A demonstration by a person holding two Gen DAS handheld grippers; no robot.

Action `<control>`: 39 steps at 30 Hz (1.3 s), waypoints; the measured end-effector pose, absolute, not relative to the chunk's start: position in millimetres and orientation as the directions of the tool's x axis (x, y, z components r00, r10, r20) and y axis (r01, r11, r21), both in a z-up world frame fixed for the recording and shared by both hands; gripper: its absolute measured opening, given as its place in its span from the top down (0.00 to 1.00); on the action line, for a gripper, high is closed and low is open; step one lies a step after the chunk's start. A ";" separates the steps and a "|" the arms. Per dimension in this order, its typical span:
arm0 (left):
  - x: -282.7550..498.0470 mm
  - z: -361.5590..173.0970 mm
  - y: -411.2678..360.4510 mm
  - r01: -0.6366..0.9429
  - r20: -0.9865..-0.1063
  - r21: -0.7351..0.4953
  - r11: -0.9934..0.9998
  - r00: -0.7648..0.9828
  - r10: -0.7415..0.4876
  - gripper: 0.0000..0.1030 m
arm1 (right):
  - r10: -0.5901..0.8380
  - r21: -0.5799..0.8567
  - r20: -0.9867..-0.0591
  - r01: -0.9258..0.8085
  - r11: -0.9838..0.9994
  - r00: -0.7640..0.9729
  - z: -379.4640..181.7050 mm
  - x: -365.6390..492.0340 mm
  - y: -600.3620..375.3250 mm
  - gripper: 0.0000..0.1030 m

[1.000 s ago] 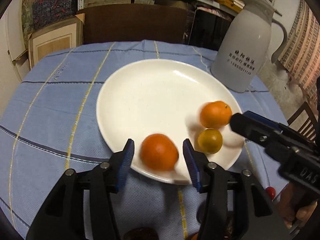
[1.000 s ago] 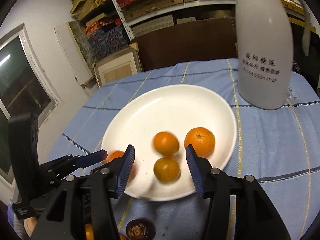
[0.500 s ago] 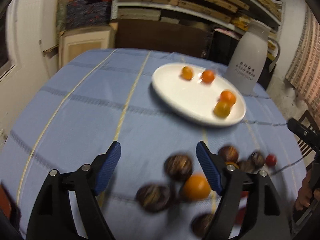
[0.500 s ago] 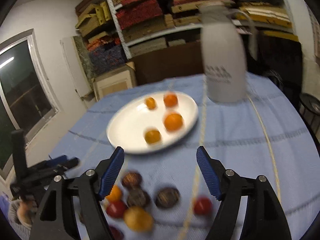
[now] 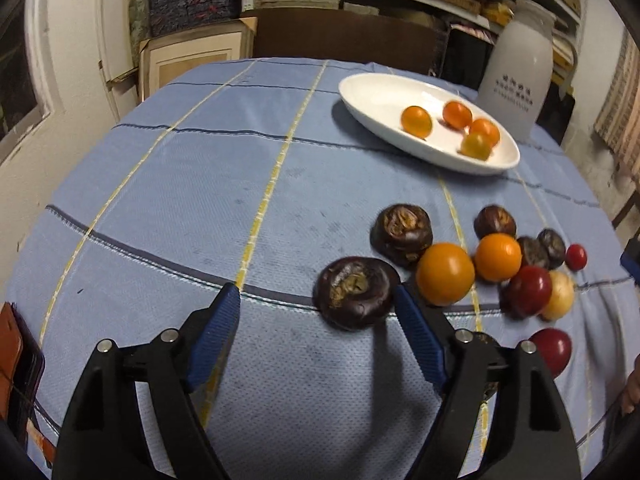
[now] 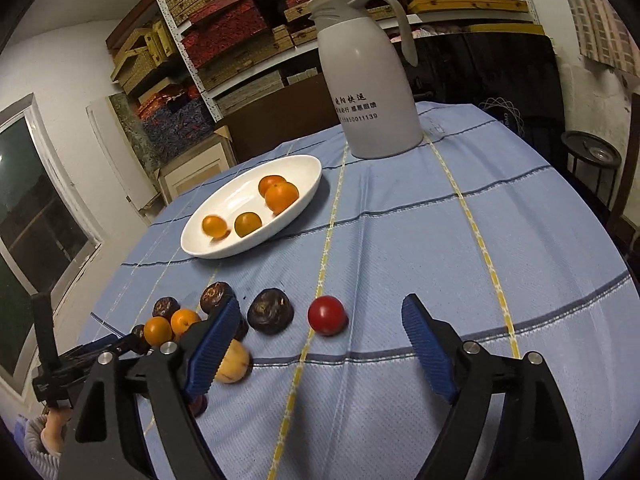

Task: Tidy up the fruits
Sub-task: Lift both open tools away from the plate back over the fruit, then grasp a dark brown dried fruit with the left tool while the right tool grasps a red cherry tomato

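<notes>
A white plate (image 5: 360,108) (image 6: 208,252) at the back of the table holds several small oranges. Loose fruit lies nearer on the blue cloth: dark wrinkled ones, two oranges (image 5: 445,279), red tomatoes and a pale yellow one (image 6: 232,364). My left gripper (image 5: 316,300) is opening. A dark fruit (image 5: 356,294) sits just inside its right fingertip, and the pads do not press it. My right gripper (image 6: 322,308) is also opening. A red tomato (image 6: 326,315) lies between its fingertips, untouched. Another dark fruit (image 6: 271,312) sits left of the tomato.
A tall white jug (image 5: 516,80) (image 6: 372,92) stands behind the plate on the right. Shelves, a carton and a dark chair back lie beyond the table. A brown object (image 5: 16,360) sits at the left table edge. A small round stand (image 6: 592,156) is off to the right.
Both grippers let go of an orange over the plate and pulled back to the loose fruit near the front. Both jaws now stand much wider, and the plate looks far away.
</notes>
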State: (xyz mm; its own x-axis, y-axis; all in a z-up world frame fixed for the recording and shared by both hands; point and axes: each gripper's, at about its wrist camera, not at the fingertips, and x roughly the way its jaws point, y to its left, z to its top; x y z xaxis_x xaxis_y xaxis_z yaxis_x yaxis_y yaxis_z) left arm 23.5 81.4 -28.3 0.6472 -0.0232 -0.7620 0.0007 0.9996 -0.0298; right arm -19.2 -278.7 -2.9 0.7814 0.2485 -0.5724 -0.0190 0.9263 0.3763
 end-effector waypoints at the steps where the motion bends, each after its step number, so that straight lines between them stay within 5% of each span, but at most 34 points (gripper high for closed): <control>1: 23.9 -29.8 78.1 0.010 -0.765 -0.012 1.000 0.644 -0.016 0.25 | 0.249 0.379 -0.571 -0.018 0.925 0.783 -2.8 -19.2 -279.3 0.18; 6: 30.7 -33.5 76.7 0.028 -0.777 -0.020 0.999 0.629 -0.033 0.25 | 0.250 0.376 -0.579 -0.018 0.926 0.776 -3.8 -18.6 -277.2 0.18; 18: 40.7 -35.8 67.5 0.095 -0.778 -0.042 0.995 0.622 -0.093 0.55 | 0.224 0.342 -0.612 -0.001 0.940 0.758 -8.5 -16.6 -274.0 0.18; 28: 36.4 -31.6 74.3 0.067 -0.764 -0.065 0.996 0.638 -0.092 0.56 | 0.156 0.205 -0.702 -0.013 0.979 0.695 -25.0 -3.4 -251.7 0.19; 35: 37.4 -34.5 71.9 0.074 -0.773 -0.056 0.996 0.627 -0.091 0.56 | 0.118 0.127 -0.723 -0.037 0.991 0.680 -29.6 15.4 -240.9 0.57; 39: 37.8 -35.4 71.4 0.076 -0.776 -0.049 0.996 0.625 -0.086 0.56 | 0.136 0.146 -0.732 -0.040 0.988 0.668 -32.6 24.3 -244.4 0.64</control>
State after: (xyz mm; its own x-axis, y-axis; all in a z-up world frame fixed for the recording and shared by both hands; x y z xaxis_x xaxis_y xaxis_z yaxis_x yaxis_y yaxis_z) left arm 37.8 71.4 -35.4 0.6250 -0.0858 -0.7759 0.0762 0.9959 -0.0488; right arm 24.3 -244.4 -32.6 0.6679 0.1357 -0.7317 -0.0404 0.9884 0.1465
